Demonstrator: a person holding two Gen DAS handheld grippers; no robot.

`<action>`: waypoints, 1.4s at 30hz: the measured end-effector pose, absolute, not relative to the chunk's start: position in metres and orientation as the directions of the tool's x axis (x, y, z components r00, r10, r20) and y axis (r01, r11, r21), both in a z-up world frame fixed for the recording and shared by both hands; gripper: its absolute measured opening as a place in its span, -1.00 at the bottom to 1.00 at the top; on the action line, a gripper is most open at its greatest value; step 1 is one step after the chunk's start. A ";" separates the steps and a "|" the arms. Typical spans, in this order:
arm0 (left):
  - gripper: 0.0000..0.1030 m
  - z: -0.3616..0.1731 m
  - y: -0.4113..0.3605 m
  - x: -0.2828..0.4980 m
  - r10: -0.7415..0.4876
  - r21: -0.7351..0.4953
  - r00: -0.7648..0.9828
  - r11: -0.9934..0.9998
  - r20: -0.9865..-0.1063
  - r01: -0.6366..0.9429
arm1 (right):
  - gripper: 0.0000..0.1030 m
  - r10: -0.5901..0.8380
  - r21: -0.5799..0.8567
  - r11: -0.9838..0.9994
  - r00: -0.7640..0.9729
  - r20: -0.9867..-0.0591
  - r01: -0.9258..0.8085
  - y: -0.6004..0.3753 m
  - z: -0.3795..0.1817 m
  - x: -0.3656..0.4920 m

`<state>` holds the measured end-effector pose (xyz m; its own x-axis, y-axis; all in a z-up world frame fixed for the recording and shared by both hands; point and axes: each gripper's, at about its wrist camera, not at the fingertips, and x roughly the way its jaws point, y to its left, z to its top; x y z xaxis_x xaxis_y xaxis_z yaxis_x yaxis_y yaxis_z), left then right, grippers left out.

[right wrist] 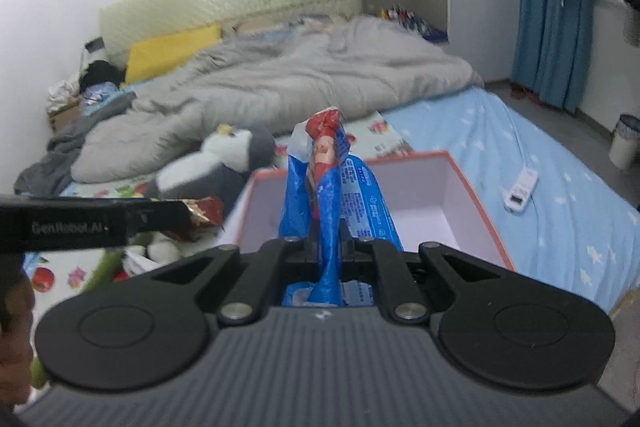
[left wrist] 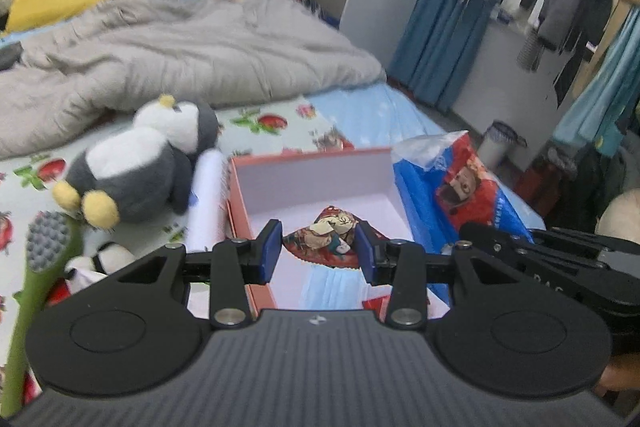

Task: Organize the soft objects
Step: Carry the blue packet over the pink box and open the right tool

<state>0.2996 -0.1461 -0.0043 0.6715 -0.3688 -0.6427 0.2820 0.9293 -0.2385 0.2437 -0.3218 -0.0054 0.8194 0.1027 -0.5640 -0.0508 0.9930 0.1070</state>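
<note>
A pink-rimmed open box [left wrist: 312,157] with a white inside sits on the bed. My left gripper [left wrist: 318,253] is over the box, its blue pads closed against a small red cartoon-print packet [left wrist: 328,237]. A pale blue face mask [left wrist: 330,285] lies in the box below it. My right gripper [right wrist: 326,247] is shut on a blue and red plastic tissue pack [right wrist: 324,187] and holds it upright over the box's near edge [right wrist: 476,187]. The same pack shows at the right of the box in the left wrist view [left wrist: 460,187]. A grey and white penguin plush [left wrist: 140,159] lies left of the box.
A white roll [left wrist: 206,199] lies between penguin and box. A green brush with a grey head [left wrist: 44,255] and a small panda toy [left wrist: 102,259] lie at the left. A grey duvet [left wrist: 180,51] covers the far bed. A white power strip [right wrist: 520,189] lies on the blue sheet.
</note>
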 end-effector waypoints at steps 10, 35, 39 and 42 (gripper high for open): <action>-0.11 -0.071 -0.194 0.360 -0.392 -0.246 0.543 0.914 -0.743 0.323 | -0.82 0.067 0.141 0.989 0.740 -0.669 0.039 -0.361 -0.069 0.275; 0.22 -0.069 -0.204 0.357 -0.405 -0.228 0.553 0.904 -0.728 0.363 | -0.17 0.058 0.182 0.979 0.725 -0.687 0.095 -0.386 -0.097 0.289; 0.22 -0.042 -0.198 0.331 -0.413 -0.219 0.601 0.902 -0.684 0.372 | -0.17 0.055 0.180 0.980 0.759 -0.649 0.082 -0.382 -0.075 0.277; 0.22 -0.019 -0.191 0.307 -0.418 -0.213 0.638 0.902 -0.646 0.375 | -0.16 0.070 0.205 0.976 0.797 -0.600 0.069 -0.379 -0.052 0.261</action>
<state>0.3072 -0.1907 -0.0195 0.6383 -0.4183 -0.6463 0.3750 0.9021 -0.2135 0.2613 -0.3792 -0.0517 0.7969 0.0699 -0.6000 0.0691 0.9762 0.2055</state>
